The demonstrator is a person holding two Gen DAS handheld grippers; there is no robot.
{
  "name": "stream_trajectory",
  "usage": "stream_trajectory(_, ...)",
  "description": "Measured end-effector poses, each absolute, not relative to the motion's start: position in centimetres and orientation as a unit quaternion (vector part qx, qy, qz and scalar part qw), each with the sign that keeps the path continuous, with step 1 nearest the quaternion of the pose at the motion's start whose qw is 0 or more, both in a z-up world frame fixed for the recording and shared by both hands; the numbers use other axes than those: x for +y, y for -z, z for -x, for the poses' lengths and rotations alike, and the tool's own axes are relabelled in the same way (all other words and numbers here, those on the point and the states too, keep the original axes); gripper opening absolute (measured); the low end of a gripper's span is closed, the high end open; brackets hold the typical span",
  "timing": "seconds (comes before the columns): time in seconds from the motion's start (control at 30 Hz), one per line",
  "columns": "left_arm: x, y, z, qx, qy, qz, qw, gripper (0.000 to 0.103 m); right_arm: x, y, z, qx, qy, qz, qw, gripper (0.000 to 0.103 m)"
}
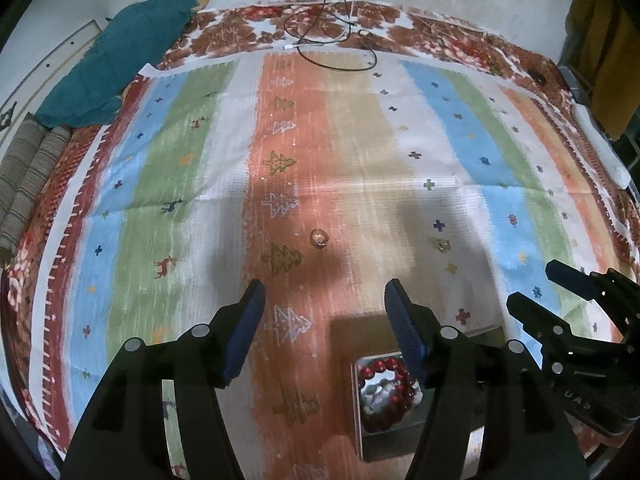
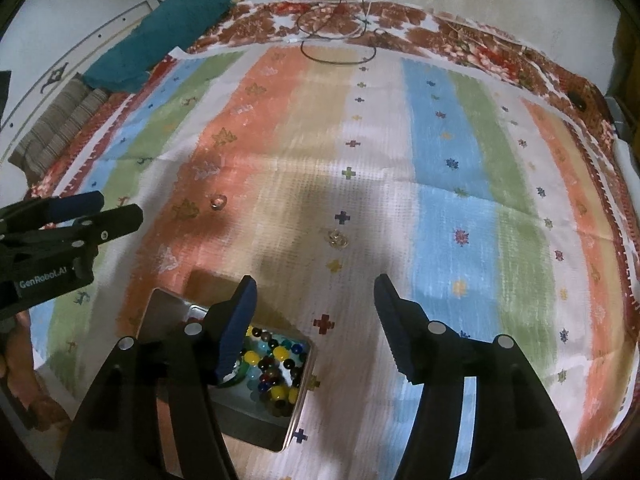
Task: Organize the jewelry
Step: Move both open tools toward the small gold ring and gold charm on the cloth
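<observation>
Here, in the left wrist view, the left gripper (image 1: 325, 322) hangs over the striped cloth (image 1: 224, 128) with its two blue-padded fingers spread wide and nothing between them. Near the near edge of the cloth, just inside the right finger, stands an open metal tin (image 1: 370, 436); a red bead bracelet (image 1: 386, 394) lies in it, partly hidden by that finger. Further out on the orange stripe, about mid-cloth, sits a small ring (image 1: 319, 237), and to its right on the white stripe a small gold piece (image 1: 442, 245), too blurred to name. The right gripper (image 1: 536, 286) reaches in from the right edge, jaws parted, grasping nothing. At the far edge a black cable (image 1: 336, 65) loops, and a teal cloth (image 1: 120, 60) lies at the far left corner.

In the right wrist view, the right gripper (image 2: 316, 322) is likewise released and empty above the cloth. Its left finger overlaps the tin (image 2: 296, 420), which shows mixed coloured beads (image 2: 276, 368). The ring (image 2: 218, 201) and the gold piece (image 2: 337, 237) lie apart beyond it. The left gripper (image 2: 120, 210) enters at the left edge, fingers apart.
</observation>
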State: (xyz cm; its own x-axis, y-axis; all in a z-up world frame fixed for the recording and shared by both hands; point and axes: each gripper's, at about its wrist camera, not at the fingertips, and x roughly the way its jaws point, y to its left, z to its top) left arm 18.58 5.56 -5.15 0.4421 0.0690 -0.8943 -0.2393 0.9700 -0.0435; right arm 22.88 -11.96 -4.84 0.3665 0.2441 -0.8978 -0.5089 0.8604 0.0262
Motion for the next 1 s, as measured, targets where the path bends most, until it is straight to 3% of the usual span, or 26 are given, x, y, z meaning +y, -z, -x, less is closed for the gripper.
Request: stream_trajectory(1.0, 6.4, 9.6, -24.8, 0.570, -0.093, 0.044, 0.815, 0.066, -10.5, 10.3, -28.4, 0.566, -0.199, 0.146, 0.787, 0.064)
